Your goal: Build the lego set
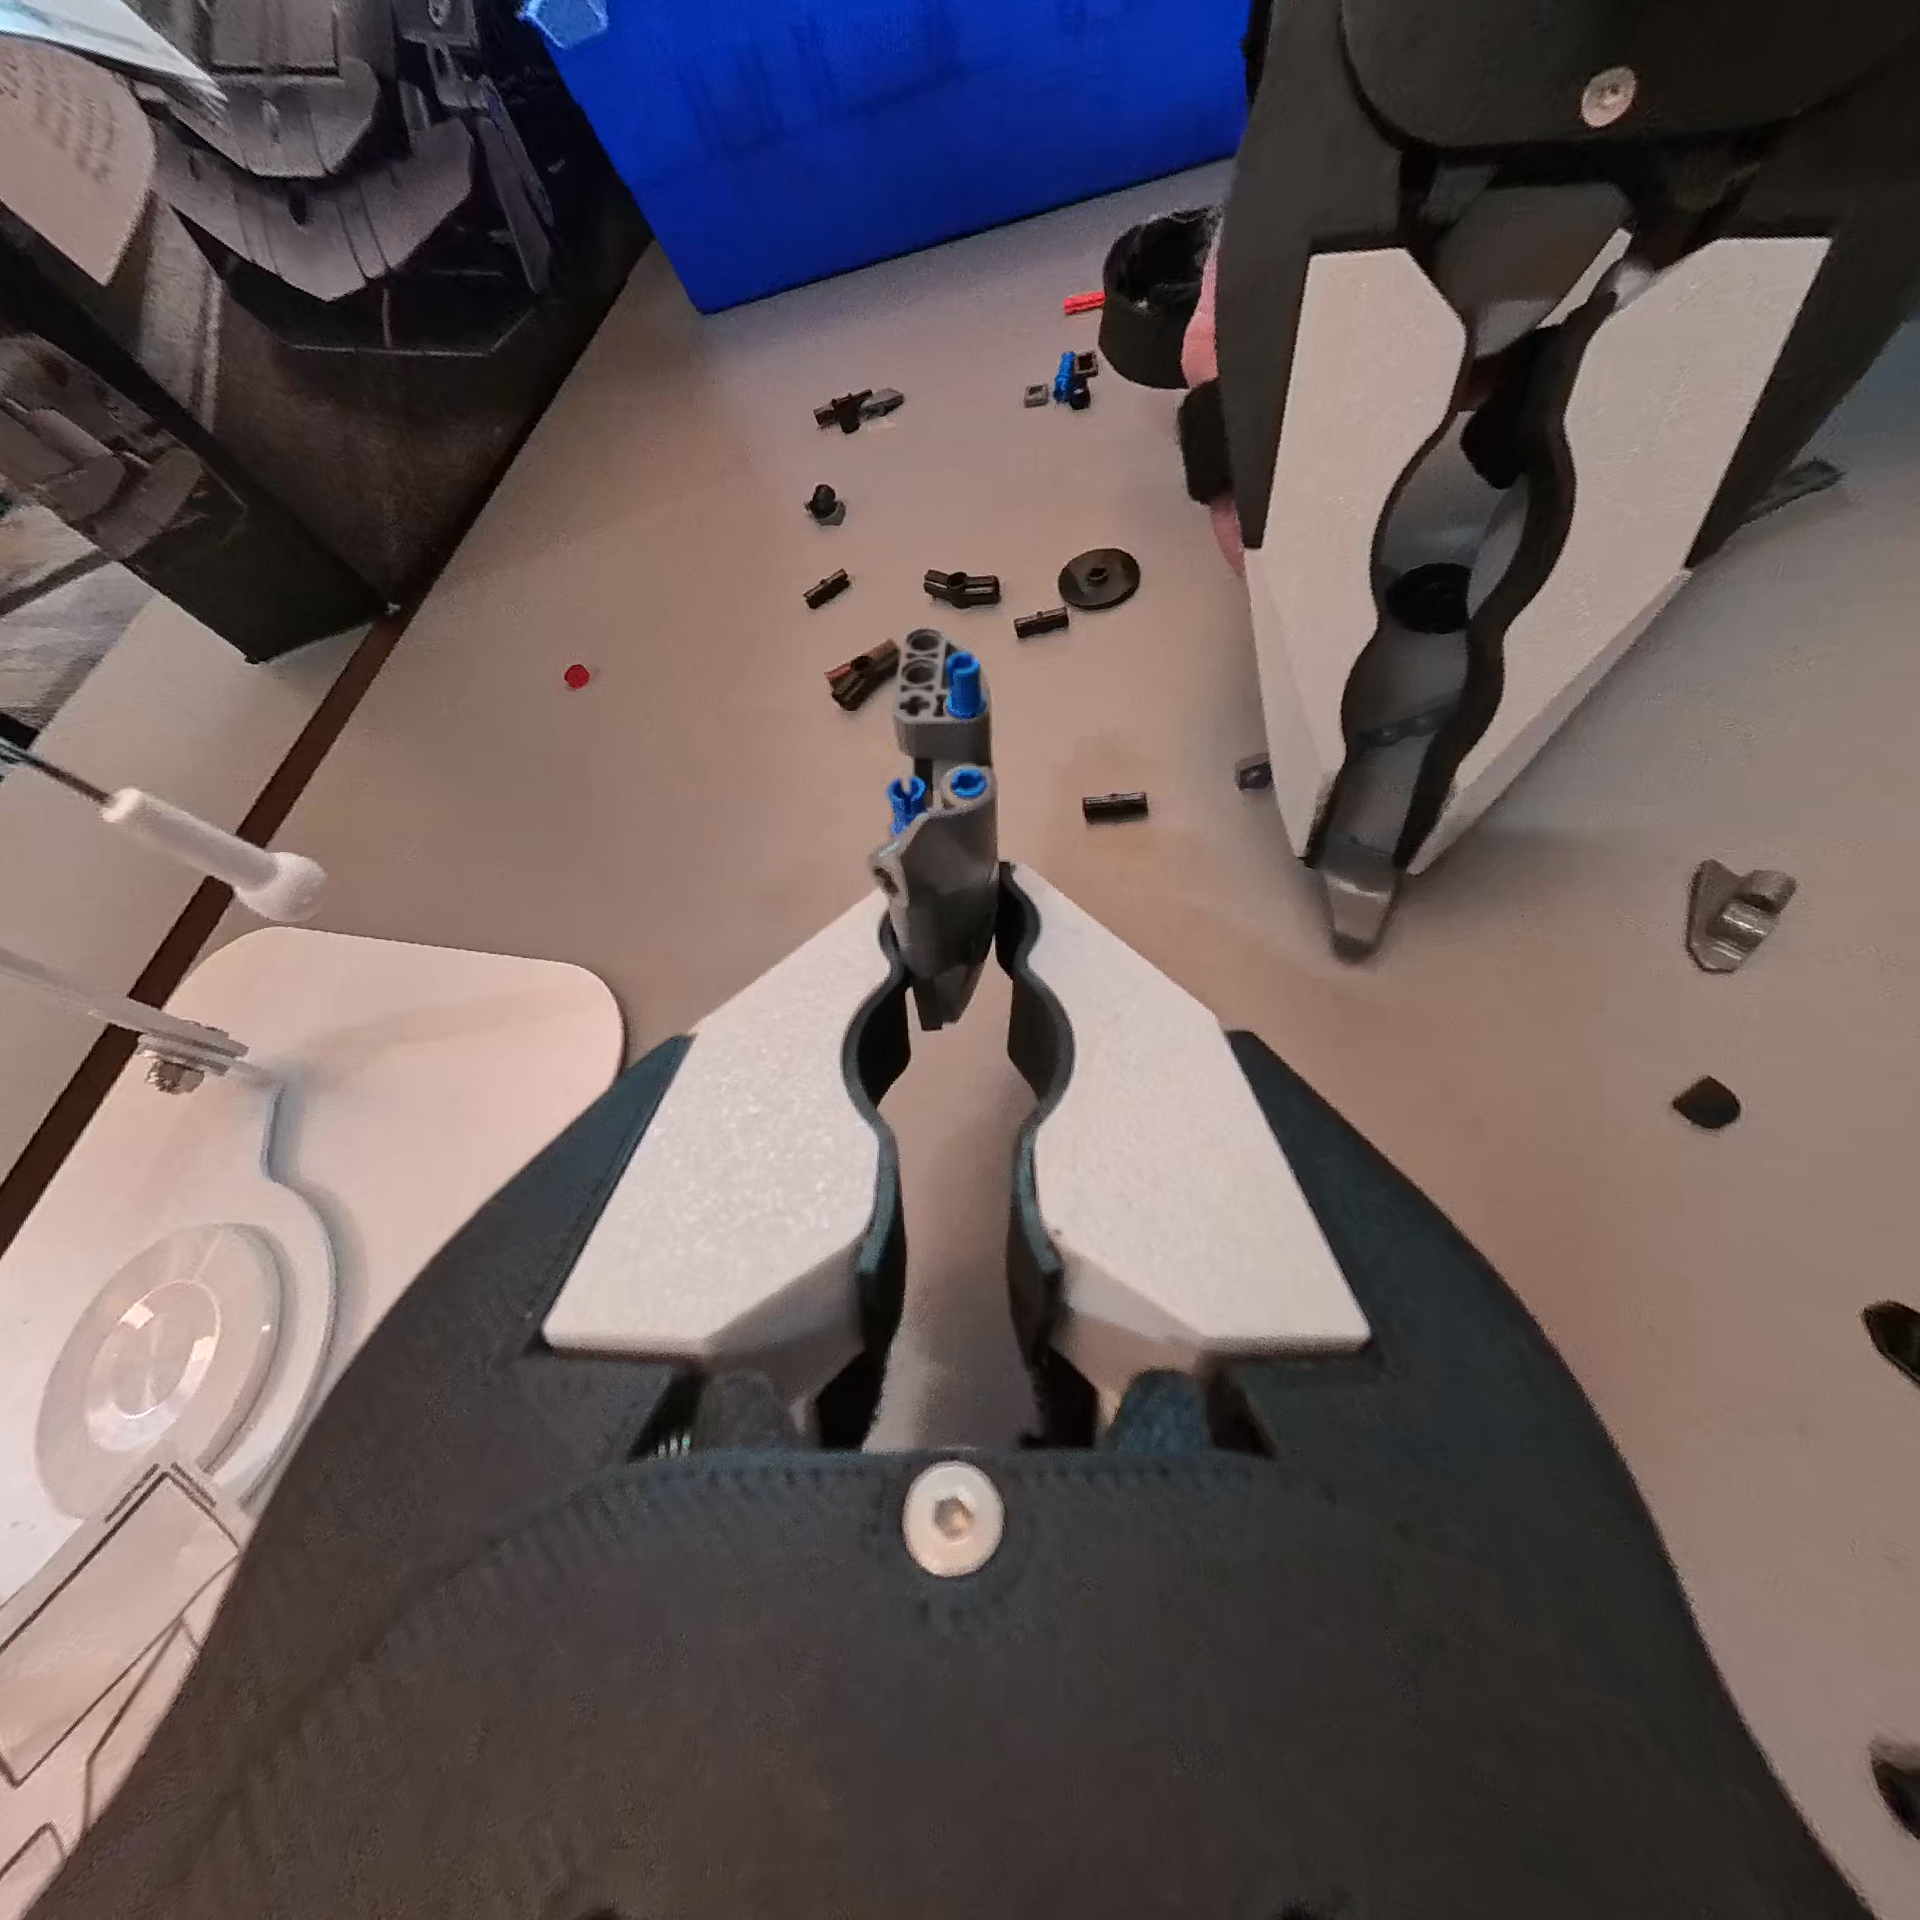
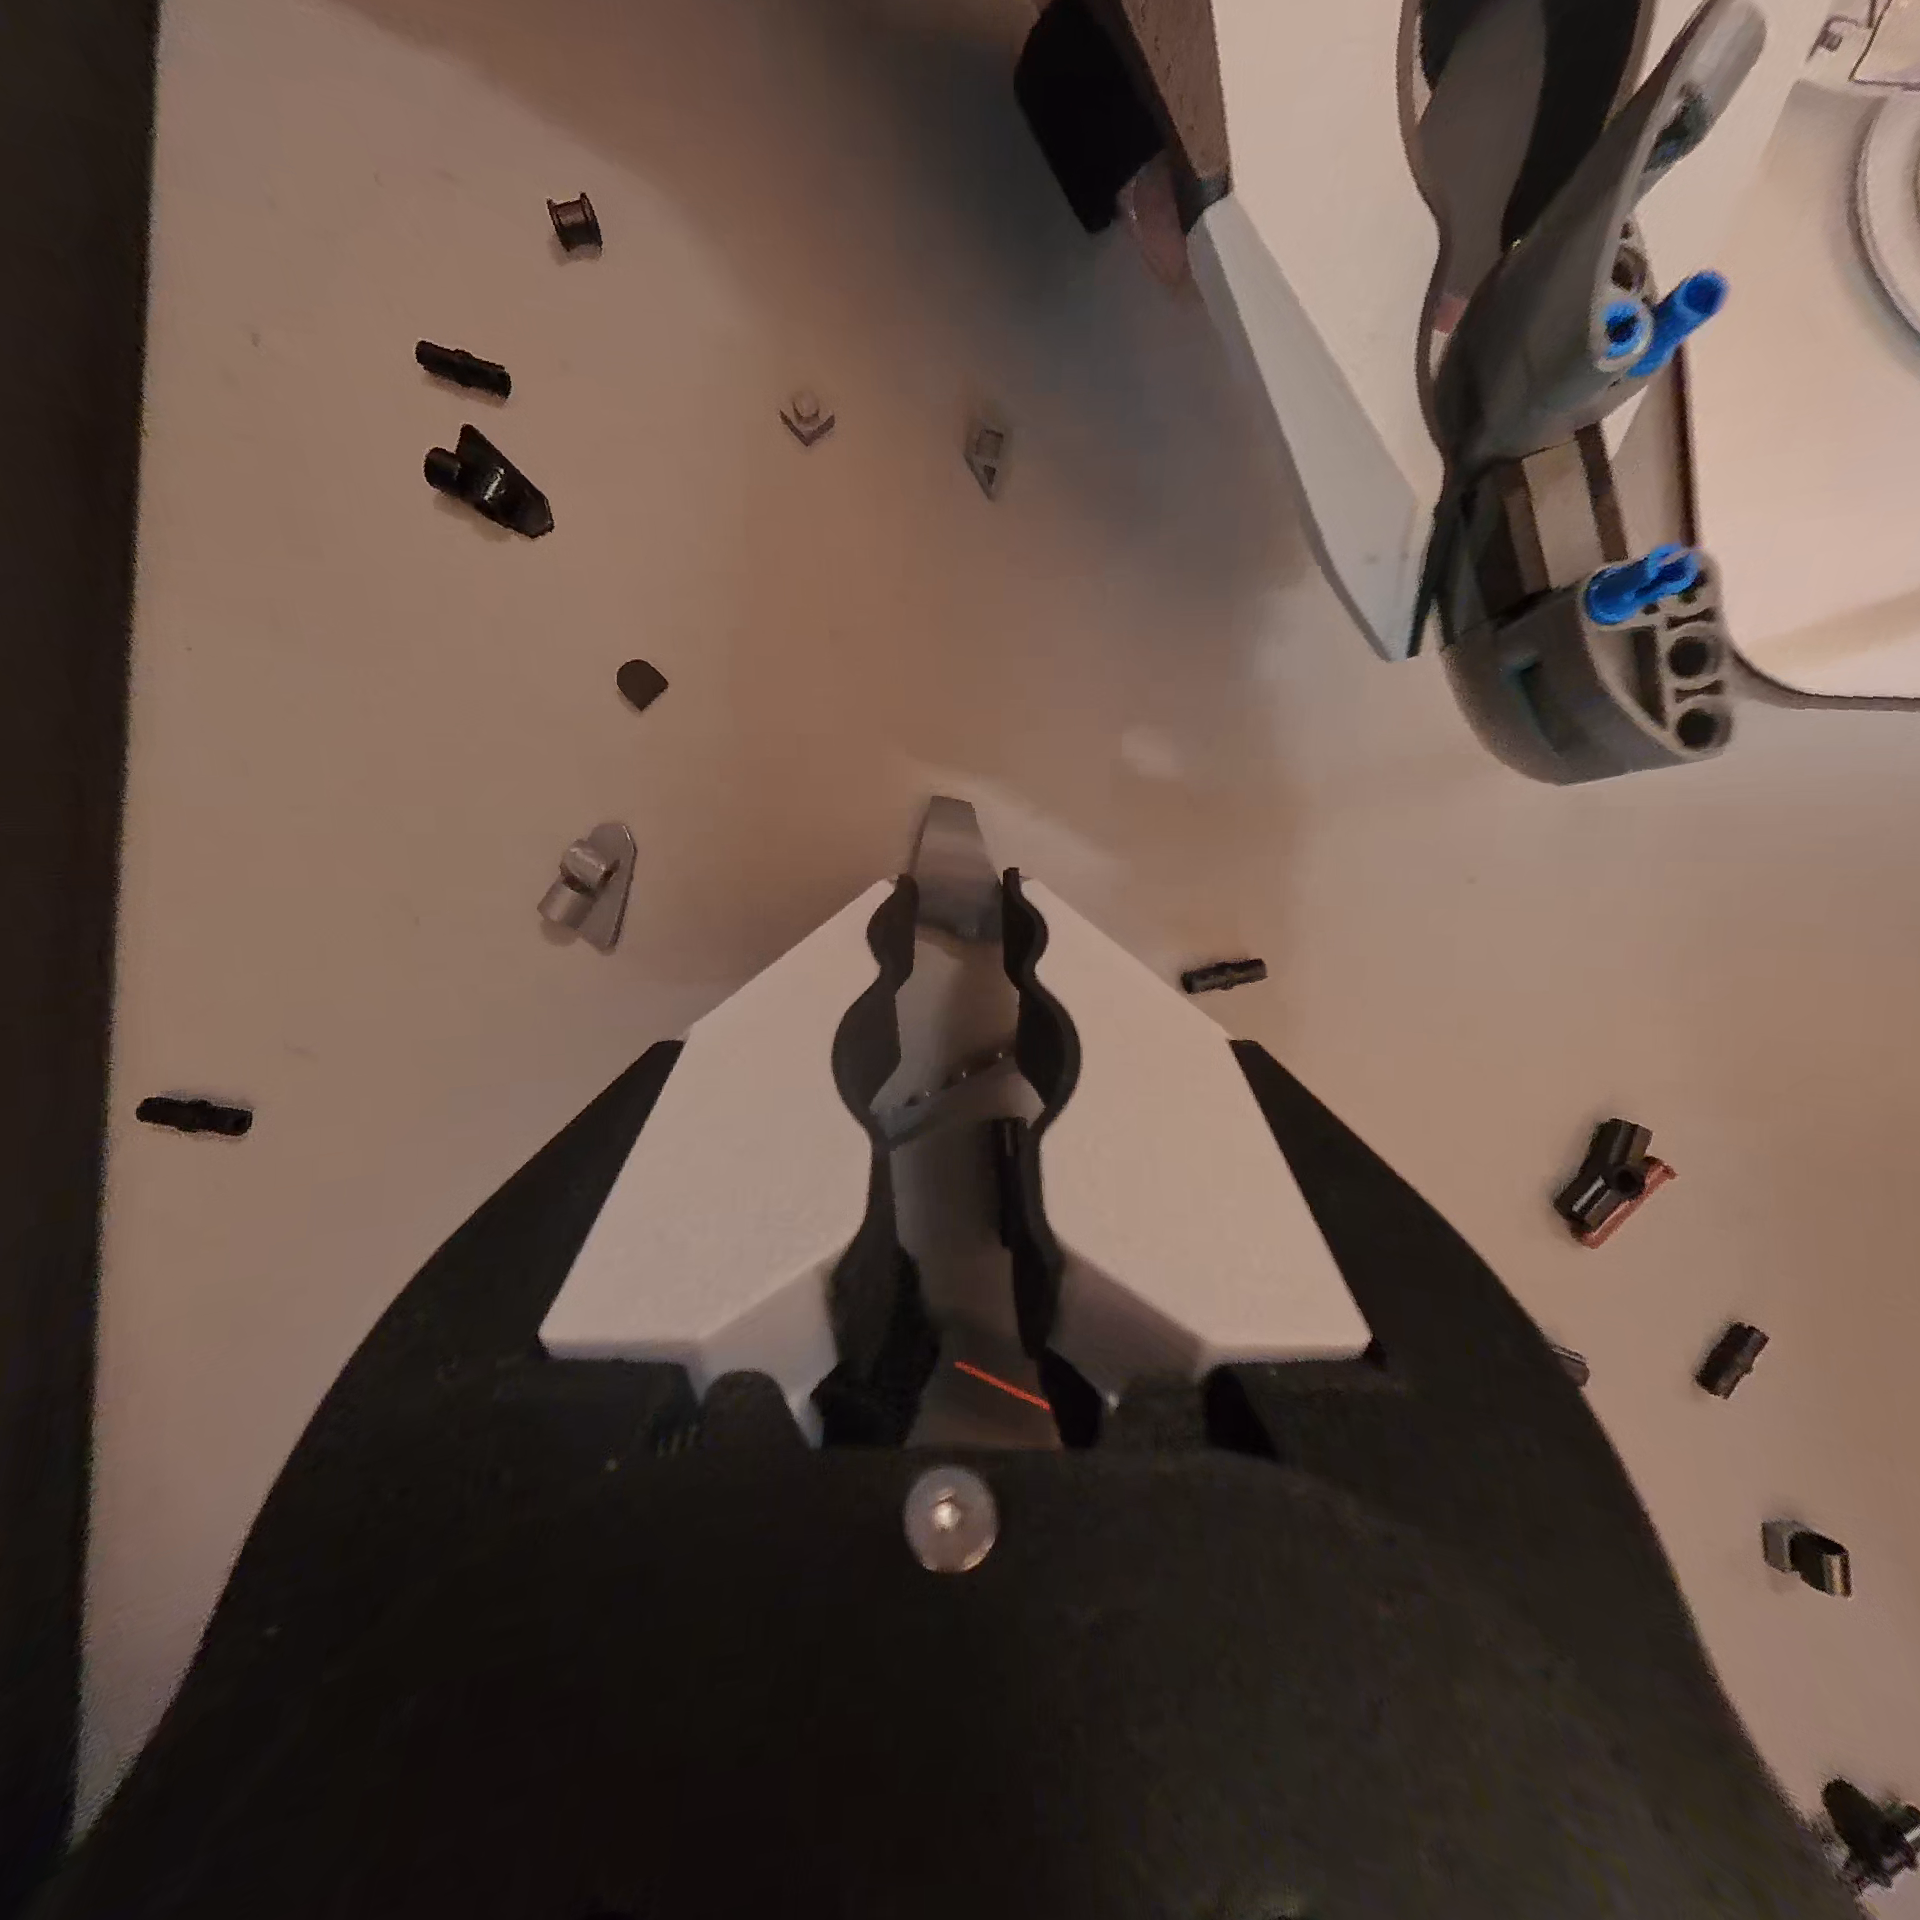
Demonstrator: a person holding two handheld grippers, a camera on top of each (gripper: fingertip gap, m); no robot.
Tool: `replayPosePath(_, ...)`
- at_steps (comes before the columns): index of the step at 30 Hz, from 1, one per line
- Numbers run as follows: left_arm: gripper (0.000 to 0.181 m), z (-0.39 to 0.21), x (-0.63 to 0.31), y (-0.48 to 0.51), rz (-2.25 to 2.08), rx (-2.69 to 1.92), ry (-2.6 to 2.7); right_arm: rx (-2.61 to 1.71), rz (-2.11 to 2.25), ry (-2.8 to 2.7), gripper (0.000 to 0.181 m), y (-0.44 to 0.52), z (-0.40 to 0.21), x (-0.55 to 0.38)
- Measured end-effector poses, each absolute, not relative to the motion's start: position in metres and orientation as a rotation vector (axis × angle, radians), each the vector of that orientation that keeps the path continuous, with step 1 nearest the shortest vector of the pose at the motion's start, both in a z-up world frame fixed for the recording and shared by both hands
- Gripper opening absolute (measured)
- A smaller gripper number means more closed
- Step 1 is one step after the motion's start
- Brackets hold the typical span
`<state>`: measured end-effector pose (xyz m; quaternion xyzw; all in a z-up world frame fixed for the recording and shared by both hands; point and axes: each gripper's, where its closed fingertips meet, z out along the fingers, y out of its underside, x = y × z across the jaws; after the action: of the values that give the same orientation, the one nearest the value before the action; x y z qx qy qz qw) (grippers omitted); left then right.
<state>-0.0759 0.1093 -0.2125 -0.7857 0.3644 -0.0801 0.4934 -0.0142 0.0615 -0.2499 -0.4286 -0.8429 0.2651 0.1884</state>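
Observation:
My left gripper [image 1: 943, 906] is shut on a grey Lego assembly [image 1: 935, 717] with blue pins, held above the table and pointing forward. It also shows in the right wrist view [image 2: 1558, 717], top right, beside a white finger [image 2: 1309, 416] of the left gripper. My right gripper [image 2: 956, 896] is shut on a curved grey panel piece [image 2: 945, 852]. In the left wrist view the right gripper [image 1: 1351, 847] points down at the right, and the panel's tip [image 1: 1356, 914] is at or just above the table.
Loose pieces lie on the beige table [image 1: 1351, 1091]: a grey wedge piece [image 1: 1730, 914] [image 2: 592, 883], a small black tile [image 2: 641, 684], black pins [image 1: 1114, 805] [image 2: 462, 366], a black disc [image 1: 1099, 577]. A blue bin [image 1: 883, 135], a dark box [image 1: 260, 260] and a white lens stand [image 1: 208, 1247] border the left. The tips of one gripper are about 9 centimetres away from the tips of the other. Measured from the fingertips, the small black tile [image 2: 641, 684] is 7 centimetres or so from the right gripper and 12 centimetres from the left. Look for it in the left wrist view [image 1: 1708, 1093] too.

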Motion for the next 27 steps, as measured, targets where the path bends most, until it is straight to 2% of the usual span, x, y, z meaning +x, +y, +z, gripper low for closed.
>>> replayPosePath(6, 0.011, -0.223, -0.075, 0.105, -0.273, -1.983, 0.881, -1.213, 0.743, -2.366, 0.024, 0.061, -0.251, -0.016)
replayPosePath(9, 0.011, -0.226, -0.075, 0.104, -0.330, -2.020, 0.855, -1.227, 0.742, -2.383, 0.020, 0.062, -0.256, -0.014)
replayPosePath(23, 0.011, -0.232, -0.080, 0.101, -0.392, -2.081, 0.818, -1.243, 0.762, -2.369, 0.024, 0.065, -0.253, -0.012)
replayPosePath(27, 0.011, -0.234, -0.079, 0.099, -0.410, -2.093, 0.822, -1.246, 0.760, -2.379, 0.020, 0.063, -0.256, -0.013)
